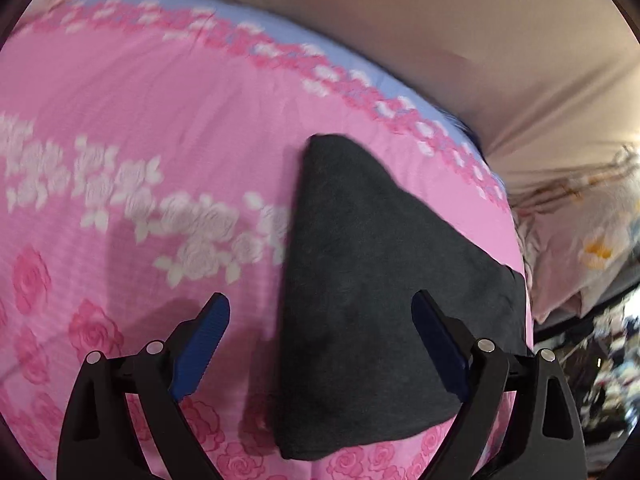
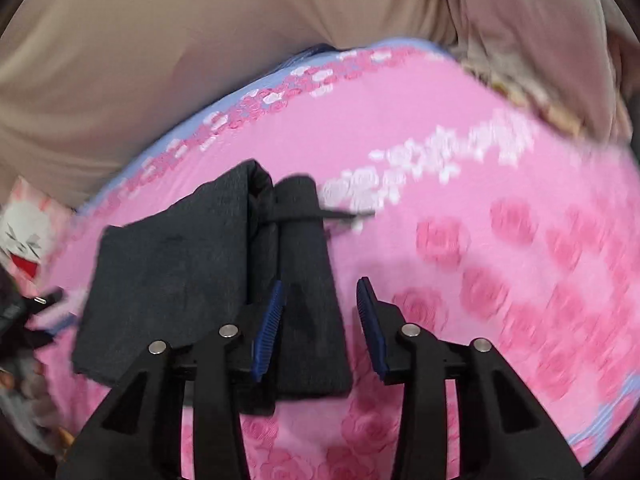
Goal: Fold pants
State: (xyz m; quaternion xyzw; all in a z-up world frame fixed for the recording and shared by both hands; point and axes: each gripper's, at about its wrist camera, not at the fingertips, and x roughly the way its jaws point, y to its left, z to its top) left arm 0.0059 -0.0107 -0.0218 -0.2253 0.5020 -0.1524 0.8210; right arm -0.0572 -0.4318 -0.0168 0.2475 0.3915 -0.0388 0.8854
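Dark grey folded pants [image 1: 360, 280] lie flat on a pink rose-print bedspread [image 1: 140, 100]. My left gripper [image 1: 319, 306] hovers over their near end, jaws wide open, nothing pinched. In the right wrist view the pants [image 2: 172, 272] show a rolled fold on their right side and a thin drawstring [image 2: 344, 214] trailing onto the spread. My right gripper [image 2: 321, 284] straddles that fold. Its left pad [image 2: 270, 320] is against the cloth, and its right pad [image 2: 372, 328] stands clear over the pink spread, so it is open.
Beige fabric [image 1: 440, 40] rises behind the bed. A cartoon-rabbit print cloth [image 2: 24, 232] lies at the spread's left edge, and pale printed bedding [image 1: 580, 220] and dark clutter [image 1: 600, 380] lie beyond the right edge. Pink spread stretches to the right of the pants [image 2: 520, 280].
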